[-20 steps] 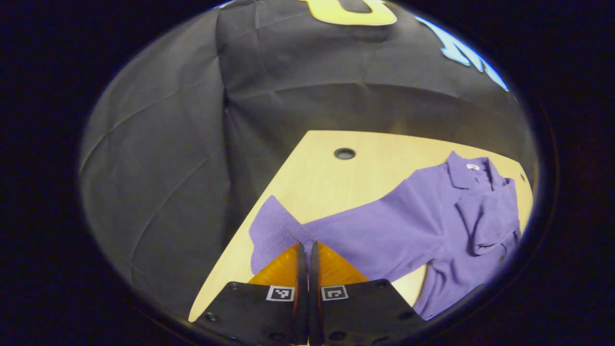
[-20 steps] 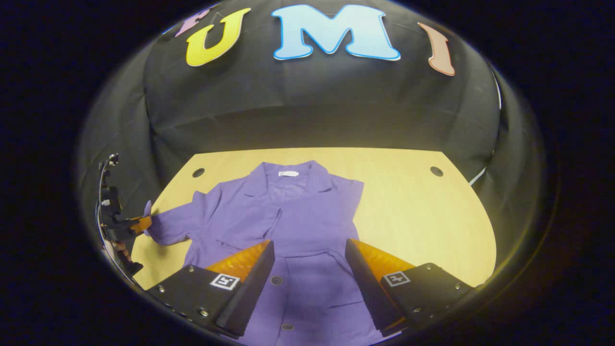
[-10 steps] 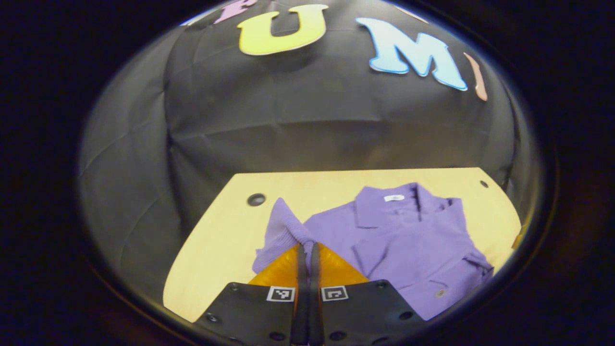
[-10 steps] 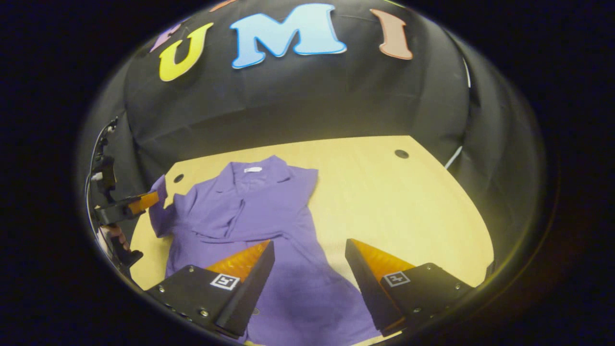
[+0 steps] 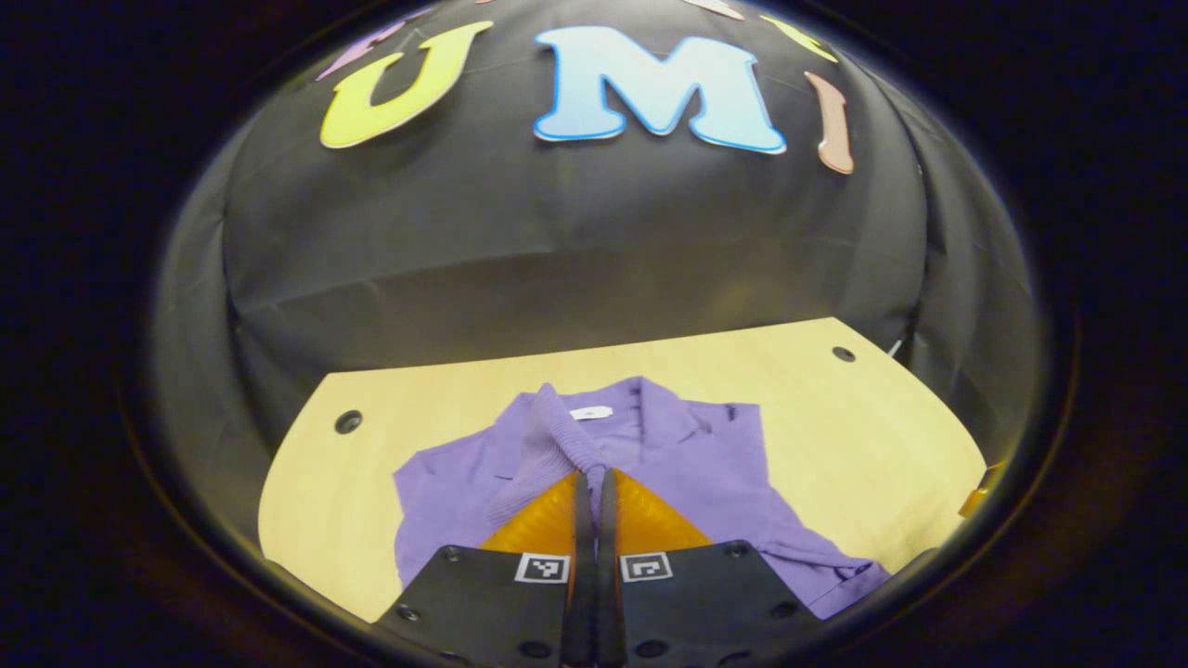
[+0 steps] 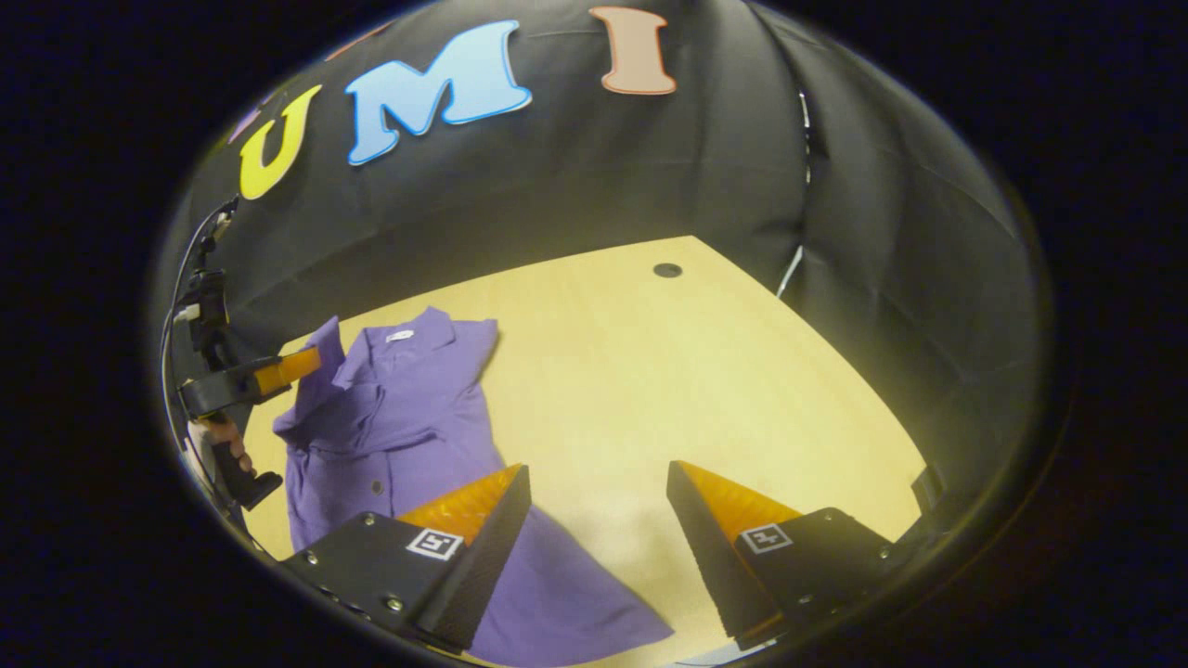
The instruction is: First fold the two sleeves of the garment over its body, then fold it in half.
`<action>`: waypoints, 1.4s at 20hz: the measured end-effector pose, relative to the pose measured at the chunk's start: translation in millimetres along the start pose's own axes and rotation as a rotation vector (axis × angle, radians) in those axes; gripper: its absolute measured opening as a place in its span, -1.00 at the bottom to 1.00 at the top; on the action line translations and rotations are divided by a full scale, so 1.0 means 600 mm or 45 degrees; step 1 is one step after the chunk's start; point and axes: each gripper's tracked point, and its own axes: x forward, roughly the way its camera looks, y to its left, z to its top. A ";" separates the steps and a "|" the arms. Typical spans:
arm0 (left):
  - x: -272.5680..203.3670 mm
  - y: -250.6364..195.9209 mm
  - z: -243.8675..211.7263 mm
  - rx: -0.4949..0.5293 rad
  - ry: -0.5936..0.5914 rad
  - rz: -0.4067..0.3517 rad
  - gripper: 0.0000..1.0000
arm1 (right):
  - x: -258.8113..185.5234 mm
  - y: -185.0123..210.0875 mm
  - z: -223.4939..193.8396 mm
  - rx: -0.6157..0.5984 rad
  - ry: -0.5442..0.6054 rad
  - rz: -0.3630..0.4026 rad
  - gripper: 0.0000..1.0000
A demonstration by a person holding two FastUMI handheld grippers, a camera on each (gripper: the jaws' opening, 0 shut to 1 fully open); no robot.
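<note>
Now my left claw (image 5: 588,478) pinches the ribbed cuff of the sleeve (image 5: 548,445), holding it above the chest of the purple garment (image 5: 705,464), which lies on the desk (image 5: 854,436). My right claw (image 6: 599,482) gapes with nothing in it above the desk, beside the garment's hem.

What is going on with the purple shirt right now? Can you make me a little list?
garment: purple shirt, lying on the wooden table
left gripper: shut on the sleeve, holding it over the shirt's body
right gripper: open, holding nothing, above the table beside the shirt's lower part
person: a hand holds the left gripper's handle
fold in half: not yet done
</note>
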 end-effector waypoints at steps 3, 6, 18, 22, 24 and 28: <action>0.017 -0.066 0.000 0.026 0.016 -0.037 -0.89 | -0.006 -0.039 -0.008 0.024 0.008 -0.029 0.86; 0.029 -0.115 -0.006 0.019 0.028 -0.066 -0.89 | -0.006 -0.088 -0.017 0.035 0.022 -0.041 0.85; 0.037 -0.177 -0.122 0.032 0.279 -0.191 0.61 | -0.005 -0.093 -0.025 0.019 0.049 0.011 0.85; -0.007 -0.131 -0.146 0.085 0.277 -0.160 0.89 | 0.001 -0.053 -0.046 -0.029 0.089 0.067 0.86; -0.035 -0.102 -0.158 0.086 0.280 -0.145 0.89 | 0.003 -0.029 -0.062 -0.060 0.115 0.099 0.85; -0.095 -0.038 -0.191 0.066 0.296 -0.090 0.86 | 0.008 0.017 -0.104 -0.136 0.180 0.169 0.86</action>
